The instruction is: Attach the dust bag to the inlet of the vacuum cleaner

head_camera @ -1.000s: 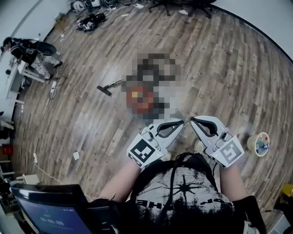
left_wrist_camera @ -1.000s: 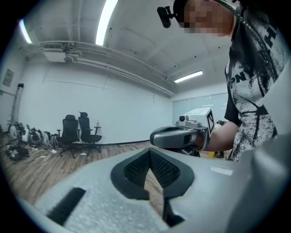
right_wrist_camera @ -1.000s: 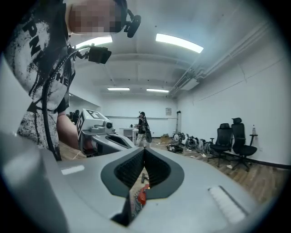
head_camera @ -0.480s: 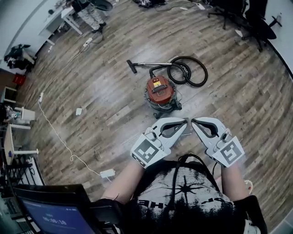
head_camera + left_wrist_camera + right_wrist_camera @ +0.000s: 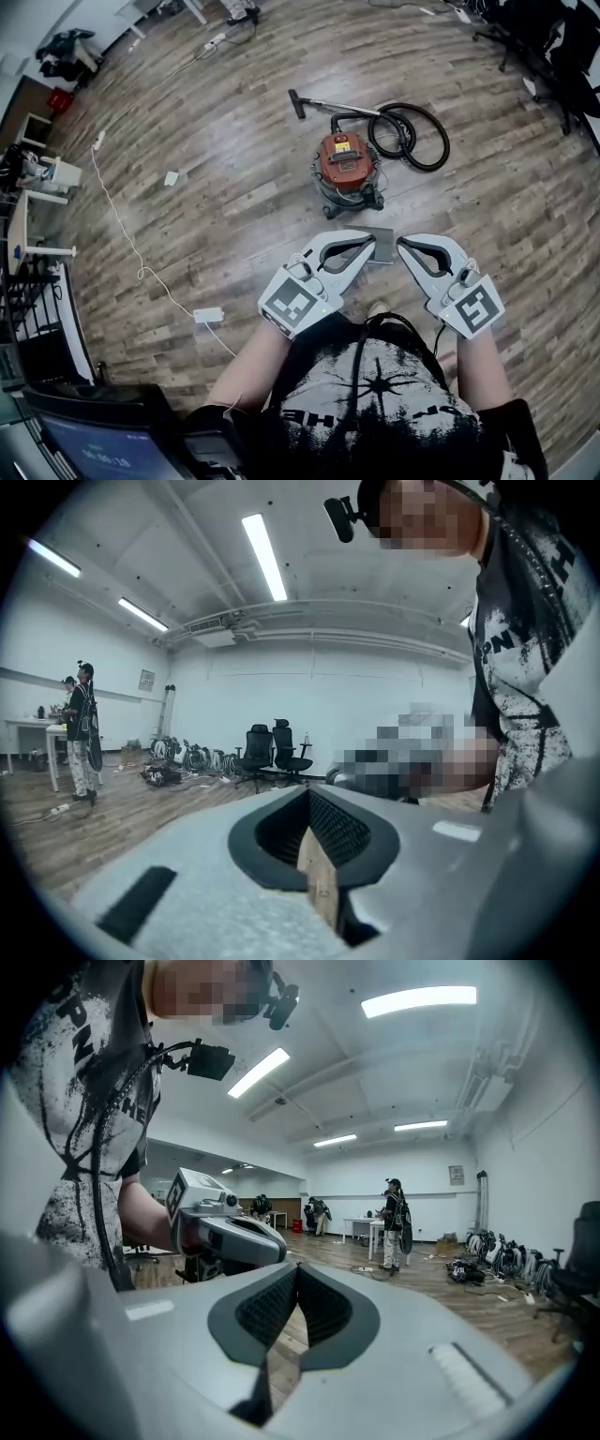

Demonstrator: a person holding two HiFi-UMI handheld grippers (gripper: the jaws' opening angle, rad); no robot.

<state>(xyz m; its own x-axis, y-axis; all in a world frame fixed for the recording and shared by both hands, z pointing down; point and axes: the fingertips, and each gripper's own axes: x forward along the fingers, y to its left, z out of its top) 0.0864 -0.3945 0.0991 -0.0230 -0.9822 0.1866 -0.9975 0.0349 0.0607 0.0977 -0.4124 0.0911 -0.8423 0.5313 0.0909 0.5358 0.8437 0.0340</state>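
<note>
- While we hold them out, our left gripper (image 5: 367,247) and right gripper (image 5: 404,247) are both closed and empty.
- Ahead on the wooden floor (image 5: 234,187) stands the red vacuum cleaner (image 5: 347,169), hose (image 5: 384,131) coiled beside it.

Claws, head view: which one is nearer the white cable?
The left claw, at picture left; the white cable lies on its side, far from the right claw.

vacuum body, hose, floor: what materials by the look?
Vacuum body: orange-red top, slight sheen, probably plastic. Hose: black, lying in loose coils, so flexible plastic or rubber. Floor: wood-grain planks with seams and glossy glare; laminate or real wood, cannot tell.
</note>
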